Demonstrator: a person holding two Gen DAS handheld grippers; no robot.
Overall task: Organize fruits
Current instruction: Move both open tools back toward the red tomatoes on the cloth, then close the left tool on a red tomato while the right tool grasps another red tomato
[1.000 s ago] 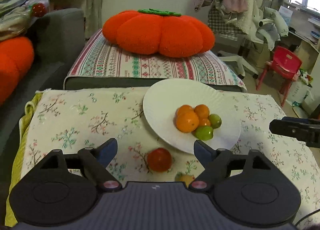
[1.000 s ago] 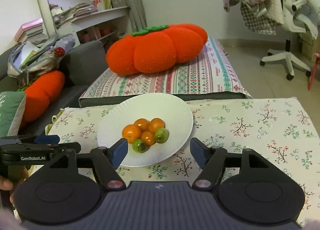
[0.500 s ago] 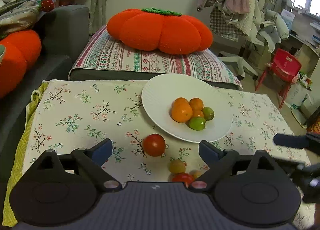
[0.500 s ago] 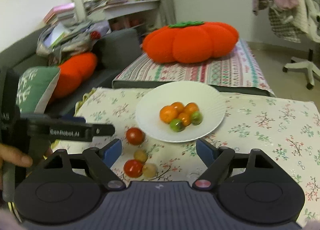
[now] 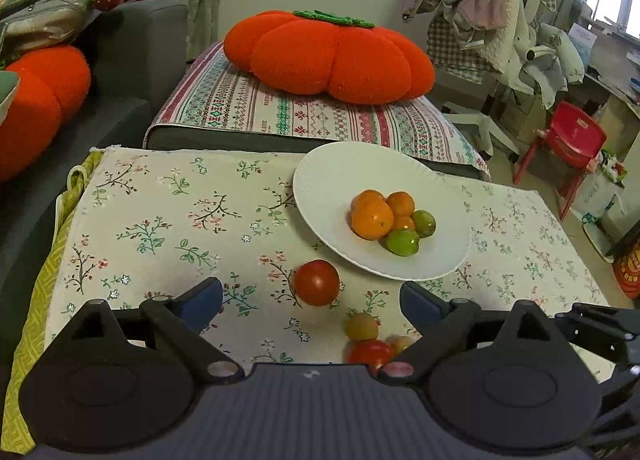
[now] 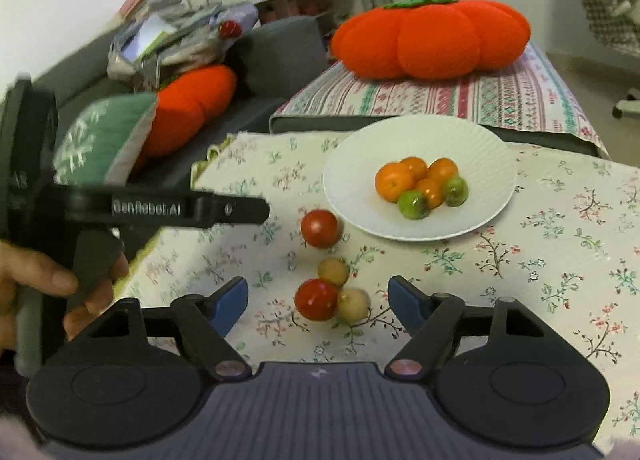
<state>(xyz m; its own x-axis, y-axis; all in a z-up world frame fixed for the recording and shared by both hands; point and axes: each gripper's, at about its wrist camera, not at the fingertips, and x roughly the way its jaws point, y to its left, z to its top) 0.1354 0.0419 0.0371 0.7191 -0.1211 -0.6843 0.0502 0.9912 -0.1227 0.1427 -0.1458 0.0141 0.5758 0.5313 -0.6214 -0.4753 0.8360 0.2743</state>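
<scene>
A white plate point(image 5: 380, 180) on the floral tablecloth holds several oranges point(image 5: 372, 220) and two green limes point(image 5: 403, 242). Loose on the cloth in front of it lie a red tomato point(image 5: 316, 282), a yellowish fruit point(image 5: 361, 326), a second tomato point(image 5: 370, 354) and a pale fruit point(image 5: 401, 342). My left gripper point(image 5: 312, 298) is open above the cloth, just short of the first tomato. My right gripper point(image 6: 318, 294) has its jaws closing. The second tomato point(image 6: 316, 299) and pale fruit point(image 6: 353, 303) lie between its fingertips, untouched by the pads. The plate point(image 6: 480, 148) lies beyond.
An orange pumpkin cushion point(image 5: 332, 56) rests on a striped cushion point(image 5: 280, 112) behind the table. A grey sofa point(image 6: 276, 48) with cushions is at the left, a red chair point(image 5: 568, 144) at the right. A hand point(image 6: 40, 284) holds the left gripper's handle.
The left gripper's jaws widened and its view drew back, showing more loose fruit. The right gripper swung left and down from the plate toward the loose fruit; its jaws widened, then narrowed.
</scene>
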